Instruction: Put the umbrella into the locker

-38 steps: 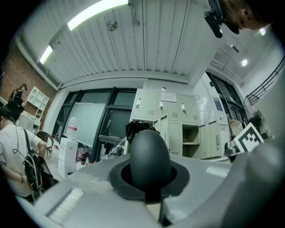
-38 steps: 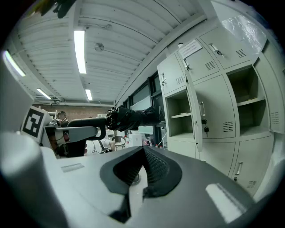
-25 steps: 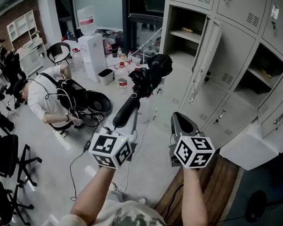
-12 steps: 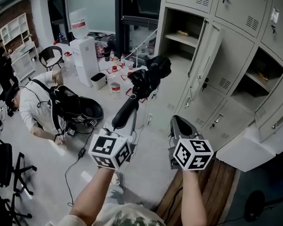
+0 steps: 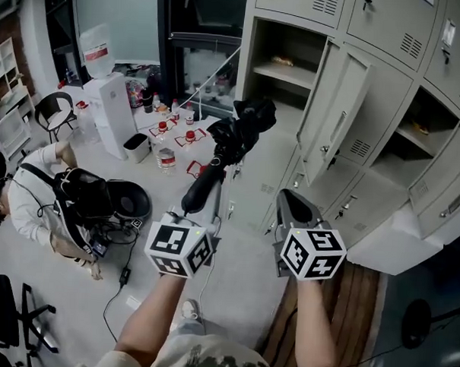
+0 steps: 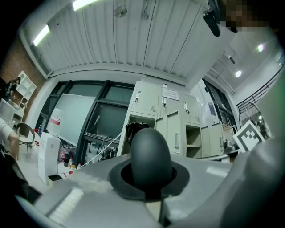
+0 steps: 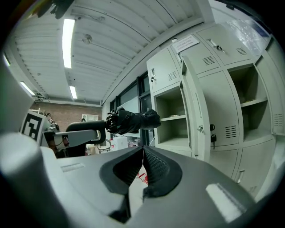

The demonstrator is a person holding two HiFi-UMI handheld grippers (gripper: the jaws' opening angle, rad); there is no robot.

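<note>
umbrella: folded black fabric in a crumpled bundle, pointing far toward the lockers, hanging in the air outside every compartment
left gripper: jaws clamping tight on the smooth, rounded matte-black handle
right gripper: ribbed dark pads meeting, gripping nothing
lockers: grey painted sheet metal, louvred vents, several doors standing open
open compartment: far, just right of the umbrella tip
writing: white paper label sitting on a top door, print too small to read
</note>
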